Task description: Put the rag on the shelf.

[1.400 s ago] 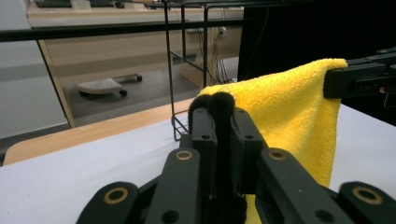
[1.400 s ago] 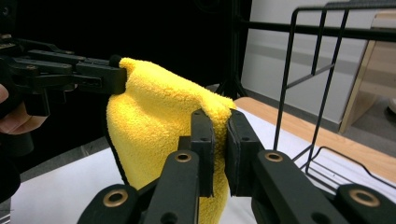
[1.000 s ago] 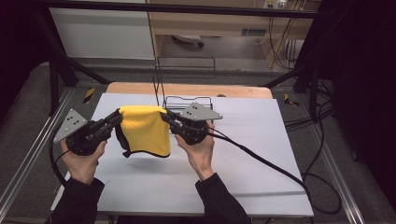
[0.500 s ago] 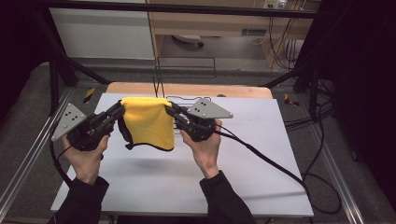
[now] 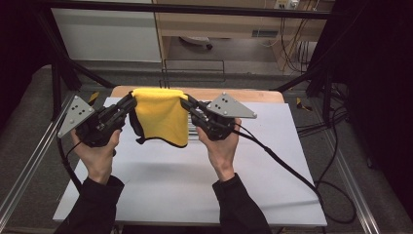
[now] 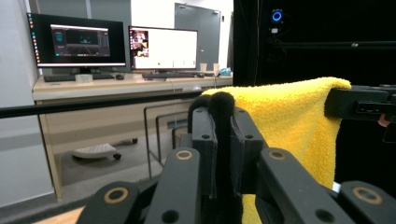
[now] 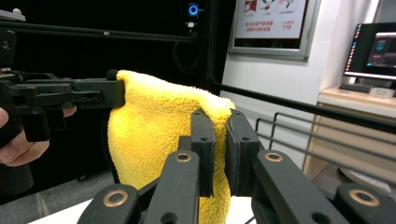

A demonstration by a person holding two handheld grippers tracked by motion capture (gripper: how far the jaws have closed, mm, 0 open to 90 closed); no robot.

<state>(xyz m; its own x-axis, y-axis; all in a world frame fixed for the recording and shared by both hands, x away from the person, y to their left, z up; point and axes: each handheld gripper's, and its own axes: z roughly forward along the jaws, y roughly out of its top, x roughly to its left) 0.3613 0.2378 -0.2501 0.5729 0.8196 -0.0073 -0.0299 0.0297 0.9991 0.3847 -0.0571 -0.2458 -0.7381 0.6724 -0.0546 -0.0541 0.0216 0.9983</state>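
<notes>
A yellow towel (image 5: 162, 117) with a dark edge hangs in the air above the white table (image 5: 195, 190), stretched between both grippers. My left gripper (image 5: 130, 99) is shut on its upper left corner, and my right gripper (image 5: 186, 101) is shut on its upper right corner. In the left gripper view the jaws pinch the dark hem, with the yellow towel (image 6: 289, 121) spreading right toward the right gripper (image 6: 362, 105). In the right gripper view the jaws clamp the towel (image 7: 159, 135), and the left gripper (image 7: 70, 95) holds its far corner.
A wire rack (image 5: 194, 127) stands on the table behind the towel. A wooden strip (image 5: 258, 95) runs along the table's far edge. A black cable (image 5: 287, 165) trails from the right gripper across the table to the right. Metal frame rails (image 5: 27, 165) border both sides.
Both grippers have lifted the towel higher and moved it away from me toward the far side of the table. The towel hangs free of the surface.
</notes>
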